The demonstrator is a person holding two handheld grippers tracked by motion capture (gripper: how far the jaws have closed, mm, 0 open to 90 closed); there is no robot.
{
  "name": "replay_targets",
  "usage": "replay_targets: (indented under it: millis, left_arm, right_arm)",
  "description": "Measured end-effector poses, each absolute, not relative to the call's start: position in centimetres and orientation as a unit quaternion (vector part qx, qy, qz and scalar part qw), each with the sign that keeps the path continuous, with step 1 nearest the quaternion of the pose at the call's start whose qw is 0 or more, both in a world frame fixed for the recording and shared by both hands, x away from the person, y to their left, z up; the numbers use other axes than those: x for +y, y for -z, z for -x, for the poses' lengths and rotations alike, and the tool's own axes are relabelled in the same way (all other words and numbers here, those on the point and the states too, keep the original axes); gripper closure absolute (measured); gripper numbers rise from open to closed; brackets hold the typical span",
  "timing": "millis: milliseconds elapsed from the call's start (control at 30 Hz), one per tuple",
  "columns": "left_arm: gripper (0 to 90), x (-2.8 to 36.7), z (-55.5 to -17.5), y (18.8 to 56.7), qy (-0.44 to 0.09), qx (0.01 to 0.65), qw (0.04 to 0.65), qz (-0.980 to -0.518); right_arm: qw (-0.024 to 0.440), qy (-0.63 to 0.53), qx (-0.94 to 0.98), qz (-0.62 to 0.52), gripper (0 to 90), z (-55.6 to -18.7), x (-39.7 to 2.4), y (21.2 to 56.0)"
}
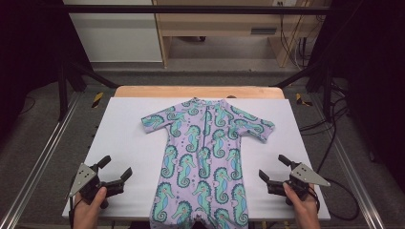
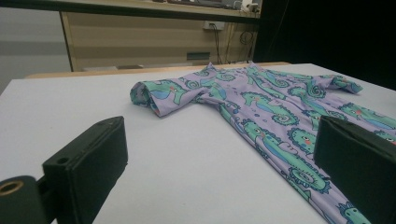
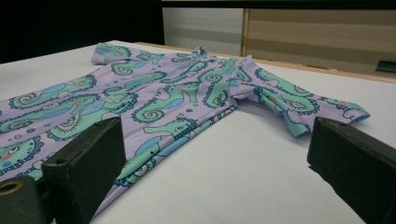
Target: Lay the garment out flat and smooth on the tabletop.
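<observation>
A lilac child's swimsuit with green seahorses (image 1: 205, 160) lies flat and face up in the middle of the white table (image 1: 124, 138), collar at the far side, legs reaching the near edge. My left gripper (image 1: 116, 167) rests near the front left, open, apart from the garment's left side. My right gripper (image 1: 274, 167) sits at the front right, open too, a little off the right side. In the left gripper view the swimsuit (image 2: 275, 112) spreads ahead to the right. The right gripper view has the swimsuit (image 3: 140, 98) ahead to the left, one short sleeve (image 3: 303, 107) between the jaws.
The table's wooden far edge (image 1: 198, 90) shows behind the white top. Metal rails (image 1: 43, 152) run along both sides, and cables (image 1: 334, 138) lie on the floor at the right. A wooden cabinet (image 1: 224, 28) stands beyond the table.
</observation>
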State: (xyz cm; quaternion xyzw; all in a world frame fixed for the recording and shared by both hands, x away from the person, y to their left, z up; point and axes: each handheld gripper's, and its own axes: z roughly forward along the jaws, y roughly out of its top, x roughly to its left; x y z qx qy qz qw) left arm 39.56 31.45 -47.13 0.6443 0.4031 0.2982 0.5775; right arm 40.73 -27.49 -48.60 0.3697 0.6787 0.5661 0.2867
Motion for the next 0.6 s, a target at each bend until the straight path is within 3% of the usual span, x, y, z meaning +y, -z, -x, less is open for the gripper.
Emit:
replay_targets:
  millis: [600]
  left_arm:
    - [2.8,32.5,-39.2,46.6,-0.324,0.405,0.588,-0.62]
  right_arm:
    - [0.299,-0.569,0.67,-0.372,6.6,-41.0,-27.4,48.2]
